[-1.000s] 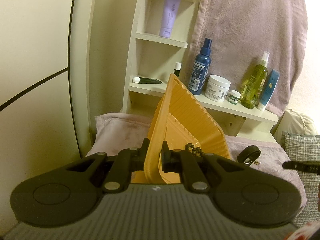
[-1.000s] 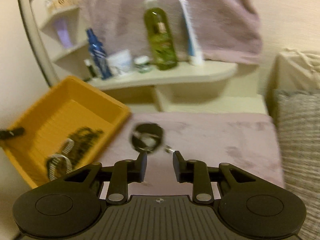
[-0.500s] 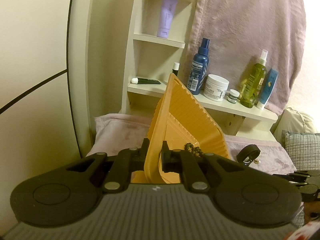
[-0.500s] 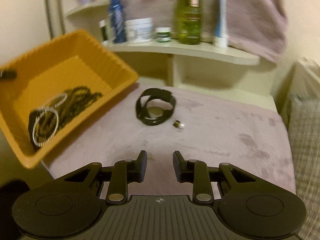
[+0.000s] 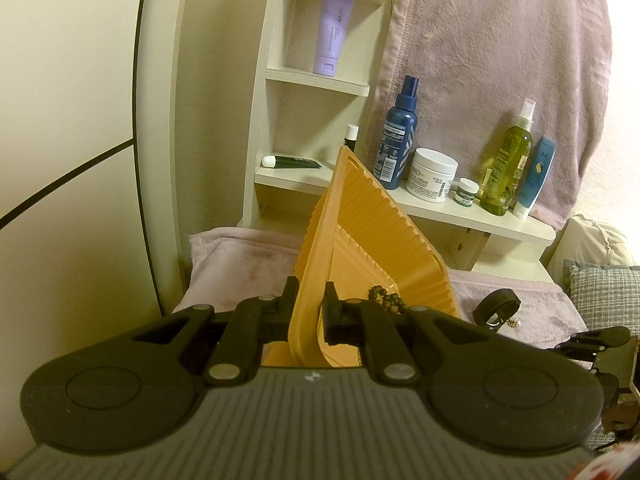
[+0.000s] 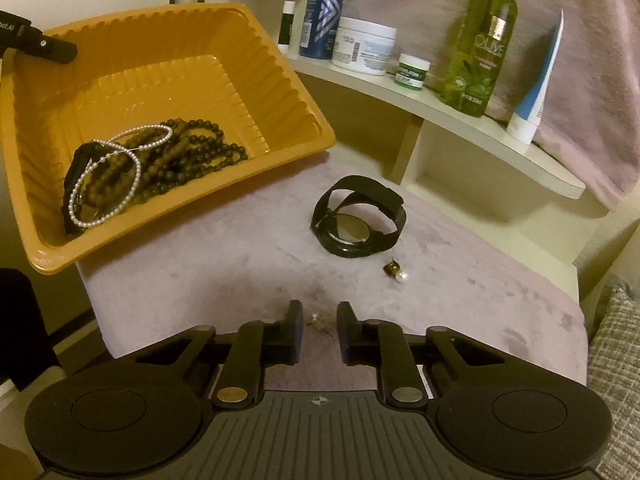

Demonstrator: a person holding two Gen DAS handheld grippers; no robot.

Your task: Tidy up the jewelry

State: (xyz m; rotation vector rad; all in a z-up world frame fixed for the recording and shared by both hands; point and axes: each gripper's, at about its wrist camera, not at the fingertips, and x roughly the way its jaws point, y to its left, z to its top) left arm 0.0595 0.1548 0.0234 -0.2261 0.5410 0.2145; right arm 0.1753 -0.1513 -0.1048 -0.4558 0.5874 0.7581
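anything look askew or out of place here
The orange ribbed plastic tray is tilted, one wall pinched in the left claw, so its beads and the pearl bracelet have piled in the low corner. A black strap watch and a pearl earring lie loose on the pink cloth outside the tray.

A mauve towel-covered surface (image 6: 460,304) bears a black watch (image 6: 360,216) and two earrings (image 6: 396,274).

Right hand-held gripper (image 6: 318,322) lower, jaws narrower.

Watch (image 6: 358,220) and earring (image 6: 397,273) lie right of the tray (image 6: 168,76).
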